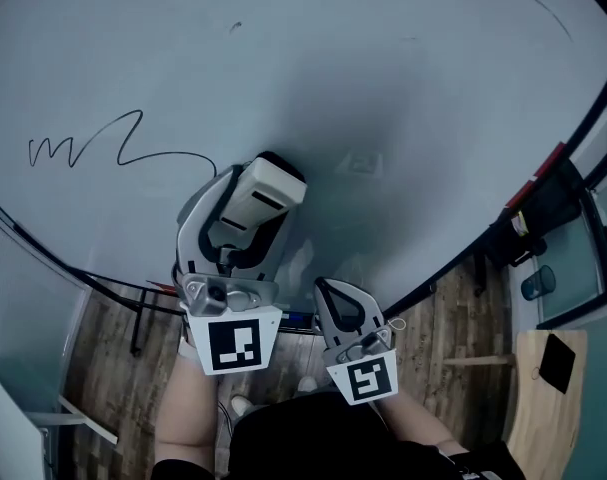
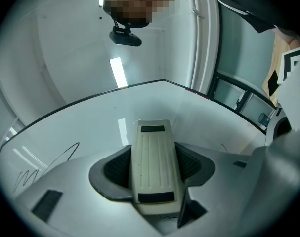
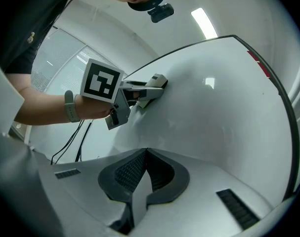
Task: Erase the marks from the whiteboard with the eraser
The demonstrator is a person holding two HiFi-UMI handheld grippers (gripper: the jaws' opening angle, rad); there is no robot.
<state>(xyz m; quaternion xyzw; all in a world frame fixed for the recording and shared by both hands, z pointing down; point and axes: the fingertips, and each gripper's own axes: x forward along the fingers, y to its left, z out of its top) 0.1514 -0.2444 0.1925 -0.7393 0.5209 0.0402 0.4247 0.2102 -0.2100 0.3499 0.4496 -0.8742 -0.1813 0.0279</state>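
The eraser (image 1: 266,190), a pale oblong block, sits clamped between the jaws of the left gripper (image 1: 241,230). Its long axis runs straight out along the fingers and away from the person, its far end at the whiteboard (image 1: 403,78). The coming move turns on one thing: the black scribble (image 1: 123,146) lies wholly to the left of the eraser, and its looping tail ends just beside the eraser's left edge. I judge that the wipe must therefore travel leftward, broadside to that long axis. A small separate tick (image 1: 235,28) sits well above the eraser, further up the board. The right gripper (image 1: 333,303) hangs below and to the right of the eraser, off the board, its jaws pressed together on nothing, so the left hand is plainly the nearer one and the one doing the work. The left gripper view shows the ribbed back of the eraser seated squarely between the dark pads, with the scribble low to its left. It cannot show whether the working face meets the board. The right gripper view looks in from the side and shows the eraser's end right at the white surface, though even there I cannot be sure of contact
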